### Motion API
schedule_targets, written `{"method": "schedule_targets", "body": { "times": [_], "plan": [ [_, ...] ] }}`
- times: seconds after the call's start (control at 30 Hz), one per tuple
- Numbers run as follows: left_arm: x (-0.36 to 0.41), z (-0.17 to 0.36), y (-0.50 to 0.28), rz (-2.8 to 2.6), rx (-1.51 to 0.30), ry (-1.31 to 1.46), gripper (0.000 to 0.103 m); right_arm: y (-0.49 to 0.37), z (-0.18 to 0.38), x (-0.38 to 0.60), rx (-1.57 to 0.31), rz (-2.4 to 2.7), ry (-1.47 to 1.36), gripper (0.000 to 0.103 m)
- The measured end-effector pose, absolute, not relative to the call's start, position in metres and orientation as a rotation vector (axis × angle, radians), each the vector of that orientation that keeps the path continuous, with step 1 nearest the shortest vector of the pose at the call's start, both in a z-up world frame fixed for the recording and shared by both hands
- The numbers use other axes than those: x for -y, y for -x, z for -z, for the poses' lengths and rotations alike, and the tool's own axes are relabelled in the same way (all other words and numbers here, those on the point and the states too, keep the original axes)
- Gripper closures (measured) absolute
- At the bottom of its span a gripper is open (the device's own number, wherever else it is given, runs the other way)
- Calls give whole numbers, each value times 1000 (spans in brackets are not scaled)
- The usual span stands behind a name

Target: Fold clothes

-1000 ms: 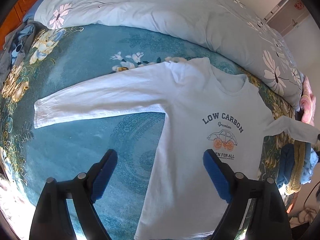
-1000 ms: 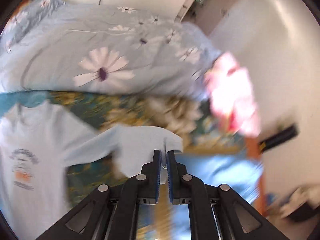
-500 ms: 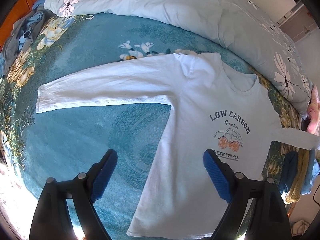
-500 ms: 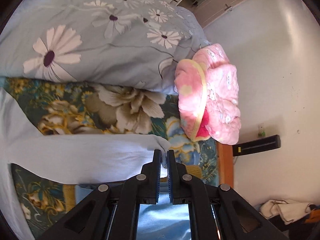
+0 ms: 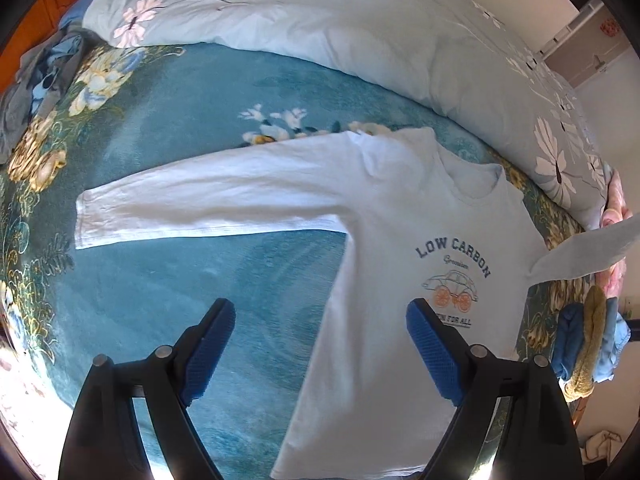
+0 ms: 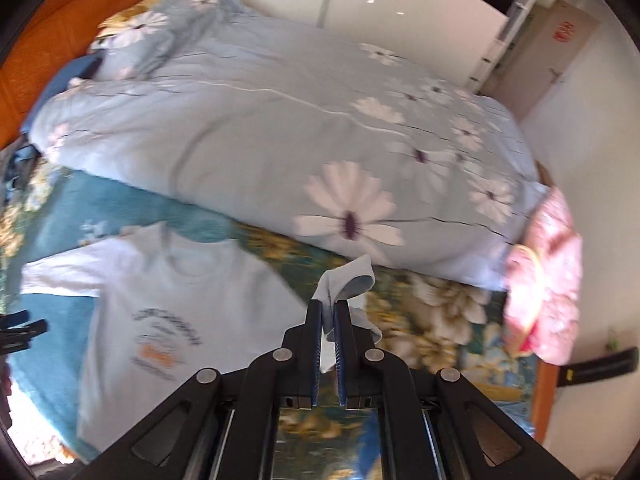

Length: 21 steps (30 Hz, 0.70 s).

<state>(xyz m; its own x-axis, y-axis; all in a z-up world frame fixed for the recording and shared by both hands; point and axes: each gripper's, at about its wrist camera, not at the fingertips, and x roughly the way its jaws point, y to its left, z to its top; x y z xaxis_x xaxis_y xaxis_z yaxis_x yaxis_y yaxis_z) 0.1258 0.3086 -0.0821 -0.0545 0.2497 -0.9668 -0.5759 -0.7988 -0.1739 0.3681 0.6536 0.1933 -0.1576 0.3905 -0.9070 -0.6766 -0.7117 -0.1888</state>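
A pale blue long-sleeved shirt (image 5: 404,264) with a "LOW CARBON" car print lies face up on the teal floral bedspread (image 5: 168,288). One sleeve (image 5: 208,204) stretches flat to the left. My left gripper (image 5: 320,344) hovers open above the shirt's lower side seam, blue pads wide apart, nothing between them. The other sleeve (image 5: 588,252) rises off the bed at the right edge. My right gripper (image 6: 328,328) is shut on that sleeve's cuff (image 6: 348,284), lifted above the shirt (image 6: 168,312), which lies lower left in that view.
A light blue daisy-print duvet (image 5: 360,36) is bunched along the far side of the bed. A pink cushion (image 6: 548,276) sits at the right bed end. Crumpled blue and mustard clothes (image 5: 588,344) lie at the right edge; darker clothes (image 5: 36,80) far left. An orange headboard (image 6: 36,52) stands behind.
My right gripper has lifted the cuff and swung it back toward the shirt's body; the sleeve now rises off the bed. The left gripper has barely shifted and stays open.
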Motion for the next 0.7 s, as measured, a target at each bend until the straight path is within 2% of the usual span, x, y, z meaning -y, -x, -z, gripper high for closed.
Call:
{"method": "schedule_targets", "body": {
  "times": [0.17,0.27,0.4,0.7],
  "plan": [
    [-265,86,-102,-1946,-277,1708,14,-298,-183,-606,-469,-2035,1420,97],
    [-242,89,-91,-1964,-238,1733,14,-254,-164,-583,-451,-2154,1482,97],
    [-214,97,-80,-1978,-208,1771,14,-199,-119,-553,-553,-2168,1514,97],
    [-159,123,-54,-1990,-163,1877,14,-116,-14,-489,-526,-2114,1681,96]
  ]
}}
